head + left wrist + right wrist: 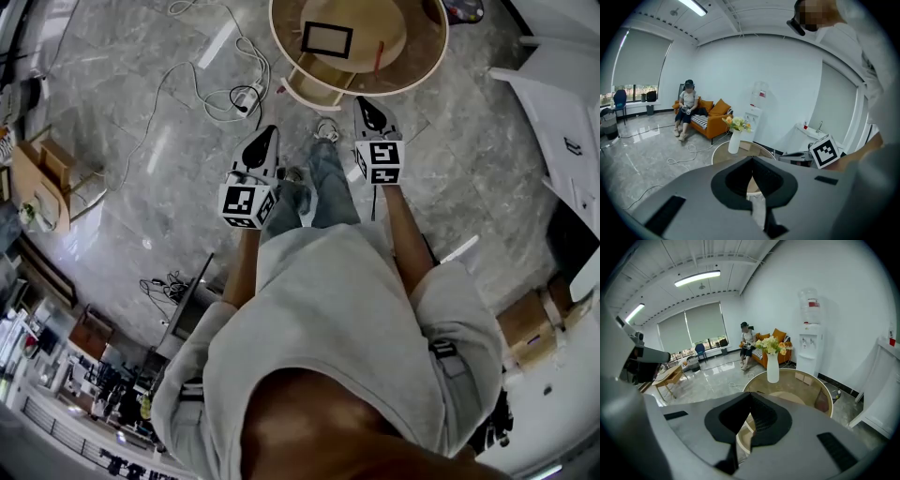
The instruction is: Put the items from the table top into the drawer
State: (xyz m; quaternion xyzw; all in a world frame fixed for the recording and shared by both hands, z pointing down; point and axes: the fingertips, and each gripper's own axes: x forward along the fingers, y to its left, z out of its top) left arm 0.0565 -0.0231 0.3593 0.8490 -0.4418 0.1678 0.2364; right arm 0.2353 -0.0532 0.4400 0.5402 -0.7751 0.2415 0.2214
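Observation:
A round glass-topped table (427, 58) stands at the top of the head view. On it lie a black-framed flat item (327, 38) and a red pen (379, 56). A light wooden drawer (314, 86) stands pulled out under its near edge. My left gripper (269, 133) hangs over the floor short of the table, jaws shut and empty. My right gripper (364, 101) is nearer, its tip just before the table's rim, also shut on nothing. The gripper views show the table (723, 151) (806, 389) with a white vase of flowers (734, 139) (773, 365).
Cables and a power strip (242, 95) lie on the marble floor left of the table. White cabinets (562, 122) line the right side. A low wooden table (45, 178) stands far left. A person sits on an orange sofa (712, 123), and a water dispenser (809, 336) stands by the wall.

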